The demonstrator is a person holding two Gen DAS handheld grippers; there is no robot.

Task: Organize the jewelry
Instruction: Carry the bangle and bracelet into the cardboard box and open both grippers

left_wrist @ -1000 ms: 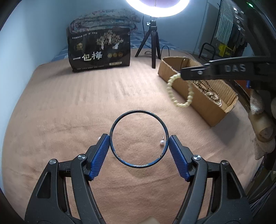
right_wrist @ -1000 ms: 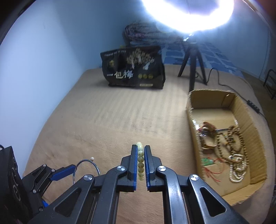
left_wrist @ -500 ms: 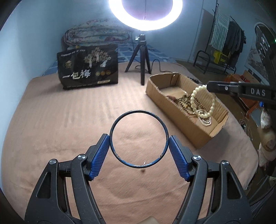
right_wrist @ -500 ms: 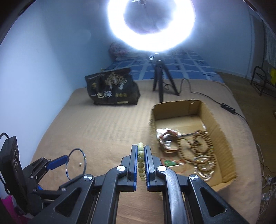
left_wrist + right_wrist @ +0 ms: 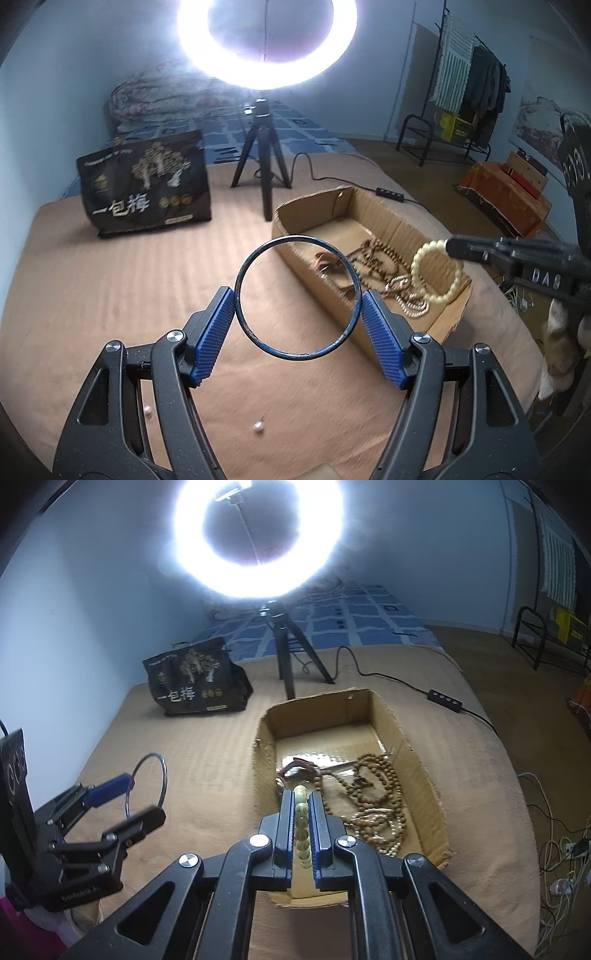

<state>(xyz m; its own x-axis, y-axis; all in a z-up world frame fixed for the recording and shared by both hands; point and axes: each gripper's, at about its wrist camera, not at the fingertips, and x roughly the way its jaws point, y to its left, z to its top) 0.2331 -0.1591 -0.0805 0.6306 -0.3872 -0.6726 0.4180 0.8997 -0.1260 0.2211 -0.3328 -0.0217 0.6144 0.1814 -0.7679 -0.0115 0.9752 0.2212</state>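
My left gripper (image 5: 298,314) is shut on a thin dark metal bangle (image 5: 258,258), held upright above the tan blanket; it also shows in the right wrist view (image 5: 162,771). My right gripper (image 5: 301,797) is shut on a cream bead bracelet (image 5: 301,812), which hangs over the near end of the cardboard box (image 5: 264,738); the bracelet also shows in the left wrist view (image 5: 437,273). The box (image 5: 306,266) holds brown bead necklaces (image 5: 376,786) and other pieces. Two loose pearls (image 5: 258,427) lie on the blanket below my left gripper.
A black snack bag (image 5: 147,188) stands at the back left. A ring light on a tripod (image 5: 264,173) stands behind the box, its cable and switch (image 5: 445,700) trailing right. The blanket's right edge drops to floor with cables (image 5: 561,849).
Both grippers have risen and moved right toward the box. The bead bracelet went from beside the box to above its near end. Both grips are unchanged.
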